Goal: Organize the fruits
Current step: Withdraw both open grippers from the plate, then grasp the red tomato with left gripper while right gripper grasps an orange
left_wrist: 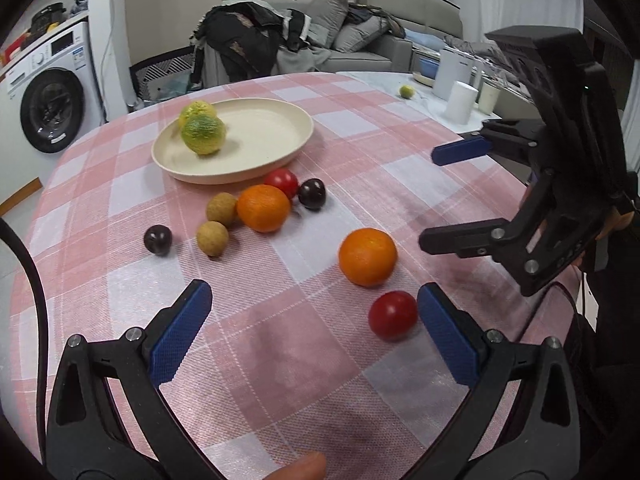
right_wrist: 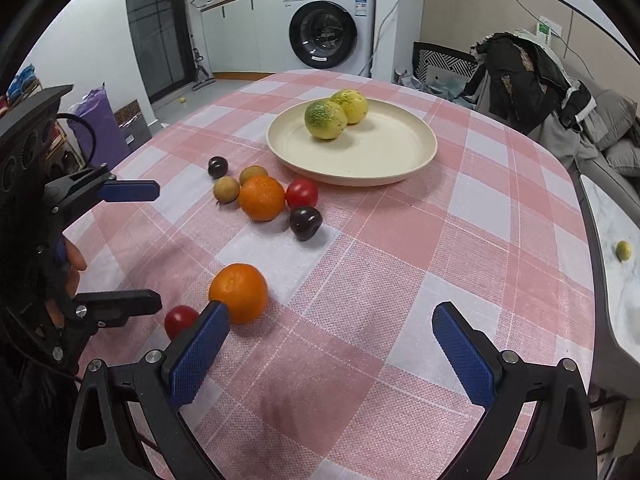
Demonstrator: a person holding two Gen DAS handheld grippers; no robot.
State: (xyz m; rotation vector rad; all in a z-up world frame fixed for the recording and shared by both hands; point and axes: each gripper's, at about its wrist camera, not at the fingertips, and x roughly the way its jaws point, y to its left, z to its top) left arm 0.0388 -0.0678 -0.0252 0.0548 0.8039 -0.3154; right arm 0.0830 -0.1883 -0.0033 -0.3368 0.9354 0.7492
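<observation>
A cream plate (left_wrist: 276, 136) (right_wrist: 400, 148) on the pink checked tablecloth holds two yellow-green citrus fruits (left_wrist: 203, 134) (right_wrist: 326, 119). In front of it lie an orange (left_wrist: 263, 208) (right_wrist: 262, 198), a red tomato (left_wrist: 282, 182) (right_wrist: 302, 193), two dark plums (left_wrist: 312, 194) (left_wrist: 158, 239), and two tan longans (left_wrist: 221, 209) (left_wrist: 212, 238). Nearer me sit a second orange (left_wrist: 368, 257) (right_wrist: 239, 292) and a second tomato (left_wrist: 393, 314) (right_wrist: 180, 320). My left gripper (left_wrist: 316, 324) is open, its right finger beside that tomato. My right gripper (right_wrist: 332, 340) is open and empty, its left finger touching the near orange.
A white side table (left_wrist: 436, 100) at the right carries white cups and a small lime (left_wrist: 407, 91) (right_wrist: 623, 250). A washing machine (right_wrist: 330, 24), a clothes-covered chair (left_wrist: 248, 40) and a sofa (left_wrist: 400, 28) stand beyond the round table's edge.
</observation>
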